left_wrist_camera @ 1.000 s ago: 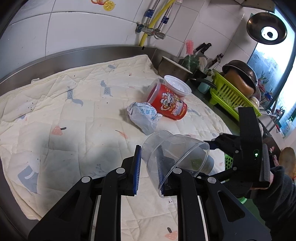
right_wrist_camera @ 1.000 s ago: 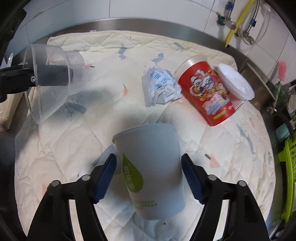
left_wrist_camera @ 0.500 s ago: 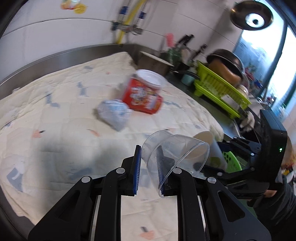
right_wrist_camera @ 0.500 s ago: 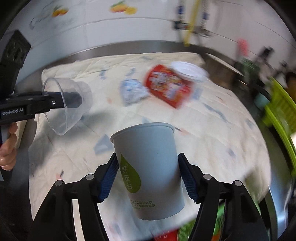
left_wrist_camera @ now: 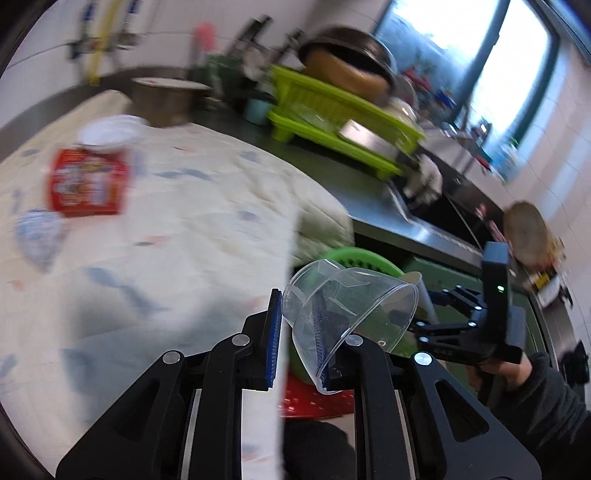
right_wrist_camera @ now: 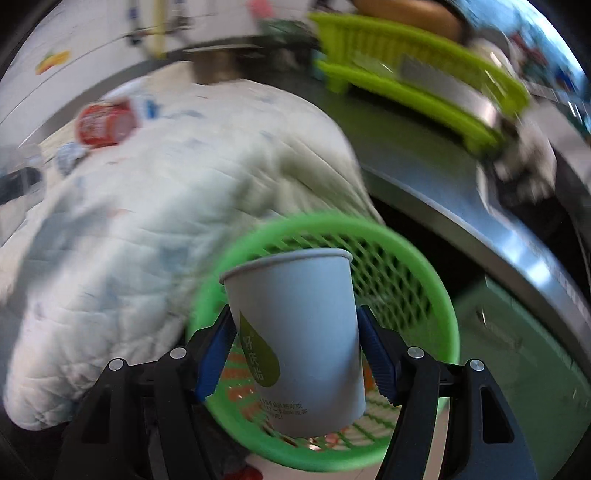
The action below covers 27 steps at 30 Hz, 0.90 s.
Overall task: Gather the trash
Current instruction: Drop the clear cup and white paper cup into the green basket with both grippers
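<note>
Right gripper [right_wrist_camera: 295,354] grasps the paper cup [right_wrist_camera: 295,332] above the green basket [right_wrist_camera: 436,295]; left gripper [left_wrist_camera: 295,347] pinches the clear plastic cup [left_wrist_camera: 347,306] nearby.

Two cups: one clear plastic cup [left_wrist_camera: 351,310], one paper cup [right_wrist_camera: 299,339]; one green basket [right_wrist_camera: 406,280]; one red tub [left_wrist_camera: 88,181]

A home kitchen: steel sink [left_wrist_camera: 448,218], green dish rack [left_wrist_camera: 332,122], tiled walls [left_wrist_camera: 44,33].

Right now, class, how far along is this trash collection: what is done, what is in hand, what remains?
Done: nothing visibly binned.

In hand: the right claw holds a paper cup above the green basket; the left claw pinches a clear cup.

Left: the red tub and crumpled wrapper on the cloth.
</note>
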Available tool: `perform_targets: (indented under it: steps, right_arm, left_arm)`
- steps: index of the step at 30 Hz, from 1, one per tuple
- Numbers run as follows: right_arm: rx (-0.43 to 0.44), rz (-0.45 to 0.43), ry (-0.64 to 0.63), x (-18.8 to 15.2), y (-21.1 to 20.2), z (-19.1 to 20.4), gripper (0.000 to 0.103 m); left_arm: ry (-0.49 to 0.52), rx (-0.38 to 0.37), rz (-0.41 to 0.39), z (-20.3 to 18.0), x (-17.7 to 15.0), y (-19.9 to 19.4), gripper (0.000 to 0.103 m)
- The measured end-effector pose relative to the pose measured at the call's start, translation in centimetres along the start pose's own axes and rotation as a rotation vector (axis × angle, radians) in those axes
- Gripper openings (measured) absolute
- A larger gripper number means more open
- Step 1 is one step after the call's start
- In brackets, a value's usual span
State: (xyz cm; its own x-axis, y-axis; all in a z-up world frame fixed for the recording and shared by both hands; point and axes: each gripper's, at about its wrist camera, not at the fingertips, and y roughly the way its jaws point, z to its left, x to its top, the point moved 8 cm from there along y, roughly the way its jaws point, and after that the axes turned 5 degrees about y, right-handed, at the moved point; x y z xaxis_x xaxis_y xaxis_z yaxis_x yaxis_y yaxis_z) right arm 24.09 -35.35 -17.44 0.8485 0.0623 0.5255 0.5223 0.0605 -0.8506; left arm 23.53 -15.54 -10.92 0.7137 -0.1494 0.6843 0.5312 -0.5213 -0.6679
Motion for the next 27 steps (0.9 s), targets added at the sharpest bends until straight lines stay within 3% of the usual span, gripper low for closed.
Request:
perform_targets:
  steps: [8, 21, 25, 27]
  right_arm:
    - [-0.009, 0.011, 0.141, -2.8, 1.5, -5.7, 0.069]
    - [-0.005, -0.057, 0.173, -4.0, -1.2, -8.4, 0.072]
    - [0.004, -0.083, 0.176, -4.0, -2.4, -8.6, 0.072]
    - [0.007, -0.092, 0.173, -4.1, -2.8, -8.5, 0.073]
  left_arm:
    - [0.093, -0.045, 0.132, -6.1, -1.0, 7.6, 0.016]
    - [0.147, -0.064, 0.259, -10.6, -2.7, 15.1, 0.018]
    - [0.146, -0.064, 0.271, -11.2, -3.1, 15.8, 0.036]
    - [0.144, -0.064, 0.273, -11.3, -3.2, 15.8, 0.04]
